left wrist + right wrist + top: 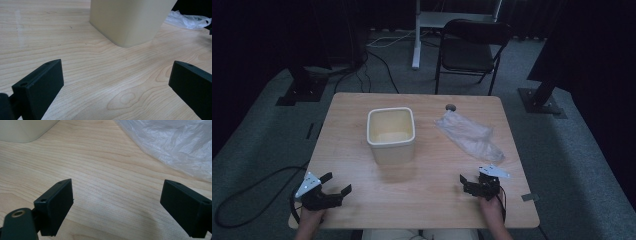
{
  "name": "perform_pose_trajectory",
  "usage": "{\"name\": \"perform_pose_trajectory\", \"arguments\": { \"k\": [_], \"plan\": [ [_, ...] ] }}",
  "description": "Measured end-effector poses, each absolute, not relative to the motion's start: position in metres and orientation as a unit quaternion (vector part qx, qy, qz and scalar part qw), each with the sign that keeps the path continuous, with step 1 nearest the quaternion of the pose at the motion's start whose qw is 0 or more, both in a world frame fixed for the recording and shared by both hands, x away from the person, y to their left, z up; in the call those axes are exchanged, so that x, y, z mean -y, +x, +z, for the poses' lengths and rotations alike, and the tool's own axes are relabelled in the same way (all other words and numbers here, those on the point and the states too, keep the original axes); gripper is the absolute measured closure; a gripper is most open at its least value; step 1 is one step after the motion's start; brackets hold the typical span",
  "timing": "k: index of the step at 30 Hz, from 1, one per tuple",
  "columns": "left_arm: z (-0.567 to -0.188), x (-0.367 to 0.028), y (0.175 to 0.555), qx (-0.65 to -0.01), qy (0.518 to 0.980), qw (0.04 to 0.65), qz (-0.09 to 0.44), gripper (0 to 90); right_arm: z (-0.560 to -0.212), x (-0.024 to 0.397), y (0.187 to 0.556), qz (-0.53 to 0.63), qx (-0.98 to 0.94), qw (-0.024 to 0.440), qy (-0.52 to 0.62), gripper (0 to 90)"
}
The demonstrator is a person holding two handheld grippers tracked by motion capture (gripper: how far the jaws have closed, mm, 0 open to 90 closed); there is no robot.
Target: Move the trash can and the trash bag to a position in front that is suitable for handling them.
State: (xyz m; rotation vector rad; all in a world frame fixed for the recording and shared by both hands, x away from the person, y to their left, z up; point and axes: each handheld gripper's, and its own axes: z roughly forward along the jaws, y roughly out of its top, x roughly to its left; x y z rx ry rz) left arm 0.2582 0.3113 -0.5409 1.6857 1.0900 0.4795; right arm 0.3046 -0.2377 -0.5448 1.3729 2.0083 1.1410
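A person sits at the near edge of a pale wooden table (pixel 427 200), a two-jaw gripper in each hand. The left gripper (pixel 337 184) rests low near the table's near left corner, its black jaws spread wide apart with nothing between them; in the left gripper view (pixel 116 82) only bare wood grain lies in the gap. The right gripper (pixel 472 181) sits near the near right side of the table, its jaws likewise standing apart and empty, with plain tabletop between them in the right gripper view (pixel 116 205).

Ahead of the left gripper and a little toward the right one stands a cream plastic bin (pixel 391 135), upright, open at the top, well apart from both pairs of jaws. From the left gripper its near corner (pixel 130 22) rises straight in front of the jaws; from the right gripper a rounded bottom edge of it (pixel 25 130) shows off to the far left.

A crumpled clear plastic bag (pixel 469 135) lies flat on the wood just beyond the right gripper, close in front of its jaws but not touching them. In the right gripper view (pixel 175 142) it spreads ahead and to the right. From the left gripper it shows far off to the right, past the bin (pixel 186 18).

Beyond the table stands a dark folding chair (pixel 469 50) on grey carpet.
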Motion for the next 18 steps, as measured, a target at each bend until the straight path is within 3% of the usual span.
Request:
{"name": "perform_pose_trajectory", "arguments": {
  "k": [18],
  "plan": [
    [-0.540, -0.303, 0.272, -0.457, 0.716, 0.491, 0.195, 0.4, -0.541, 0.226, 0.315, 0.397, -0.747, 0.222, 0.485, 10.8]
  ]
}}
